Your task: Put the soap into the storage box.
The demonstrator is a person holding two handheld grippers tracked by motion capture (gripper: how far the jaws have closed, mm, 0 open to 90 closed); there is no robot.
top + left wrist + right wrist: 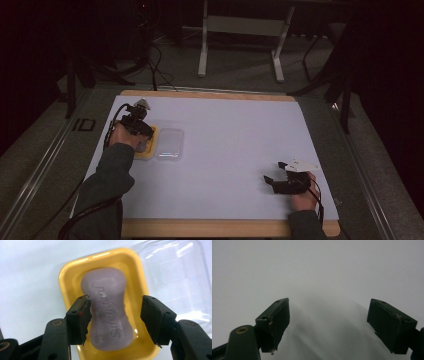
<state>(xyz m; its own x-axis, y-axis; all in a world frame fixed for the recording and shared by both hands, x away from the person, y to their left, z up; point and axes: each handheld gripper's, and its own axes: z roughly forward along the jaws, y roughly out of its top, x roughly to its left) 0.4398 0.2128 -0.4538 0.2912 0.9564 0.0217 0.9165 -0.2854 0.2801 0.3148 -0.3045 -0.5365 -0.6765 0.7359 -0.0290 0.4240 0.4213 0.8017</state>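
Observation:
A pale lilac soap bar with raised lettering lies in a yellow dish. My left gripper hangs over it, open, one jaw at each long side of the bar. Its left pad is at the bar's edge, while a gap separates the right pad from the soap. In the high view the left gripper covers most of the yellow dish at the table's left. My right gripper rests low at the front right, open, with nothing between its jaws.
A clear plastic lid lies flat just right of the dish, also seen as the clear lid. A white sheet covers the wooden table. Table legs and cables stand on the floor beyond the far edge.

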